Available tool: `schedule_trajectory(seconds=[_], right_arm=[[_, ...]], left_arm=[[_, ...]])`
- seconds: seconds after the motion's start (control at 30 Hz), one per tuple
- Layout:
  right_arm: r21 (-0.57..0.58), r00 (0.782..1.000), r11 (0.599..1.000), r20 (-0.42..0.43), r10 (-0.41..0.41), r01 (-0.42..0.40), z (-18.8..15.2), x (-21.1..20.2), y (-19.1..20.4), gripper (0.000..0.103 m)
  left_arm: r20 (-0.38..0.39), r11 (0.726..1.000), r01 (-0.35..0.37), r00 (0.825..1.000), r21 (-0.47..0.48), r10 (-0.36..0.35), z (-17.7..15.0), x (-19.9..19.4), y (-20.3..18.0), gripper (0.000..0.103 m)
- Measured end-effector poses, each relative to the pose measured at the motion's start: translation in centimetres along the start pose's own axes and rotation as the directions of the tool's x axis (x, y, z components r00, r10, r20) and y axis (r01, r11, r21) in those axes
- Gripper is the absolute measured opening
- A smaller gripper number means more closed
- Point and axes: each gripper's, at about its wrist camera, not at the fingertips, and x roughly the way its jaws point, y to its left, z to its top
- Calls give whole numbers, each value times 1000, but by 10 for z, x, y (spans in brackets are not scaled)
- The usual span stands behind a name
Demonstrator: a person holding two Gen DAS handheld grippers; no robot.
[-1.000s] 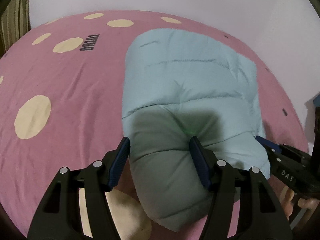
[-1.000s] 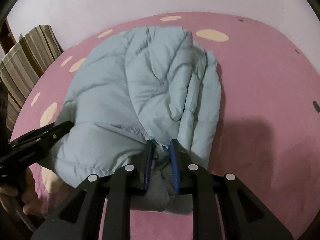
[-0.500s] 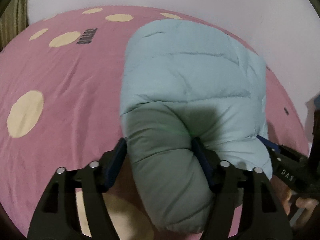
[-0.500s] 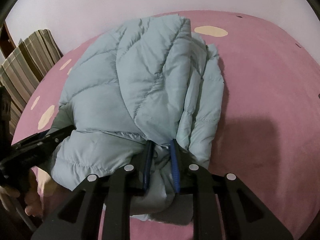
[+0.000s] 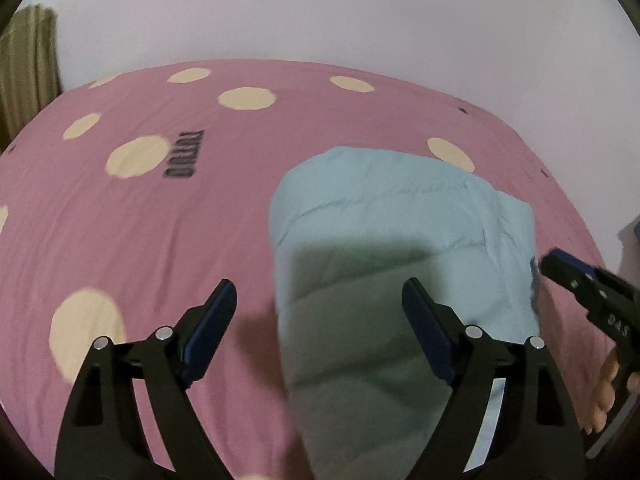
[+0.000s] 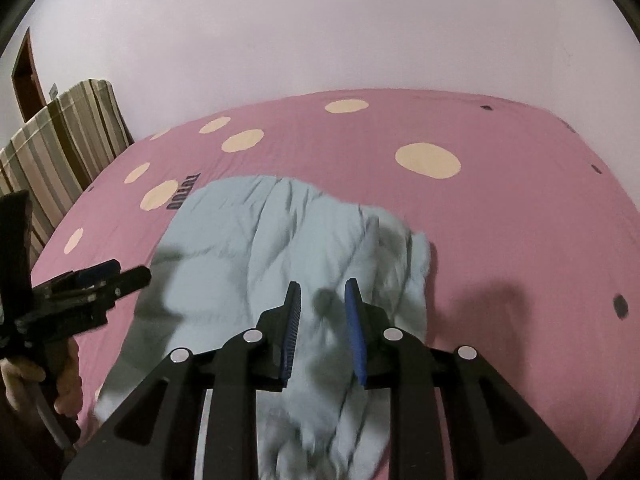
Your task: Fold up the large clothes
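Pink bed (image 5: 140, 220) with cream dots; light-blue padded jacket (image 5: 384, 240) lies folded on it.

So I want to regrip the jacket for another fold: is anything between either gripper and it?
Nothing visible. The light blue jacket lies on the pink bedspread directly under the left gripper and right gripper, both open.

Your pale blue puffer jacket (image 5: 404, 248) is folded into a compact padded bundle, lying flat on the pink spotted bed (image 5: 160, 220) toward its near edge. Quilted stitch lines run across the top layer. Its right edge shows stacked, rumpled layers (image 6: 404, 264). Nothing grips it.
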Motion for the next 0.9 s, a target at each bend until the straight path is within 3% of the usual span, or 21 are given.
schedule_trajectory(seconds=[0.43, 0.9], right_arm=[[35, 991, 997, -116, -59, 63, -7, 67, -11, 24], [74, 991, 995, -122, -58, 67, -22, 93, -22, 23]], left_arm=[[-110, 1000, -29, 994, 2, 29, 9, 57, -12, 82], [-174, 997, -62, 982, 35, 68, 3, 88, -18, 83]])
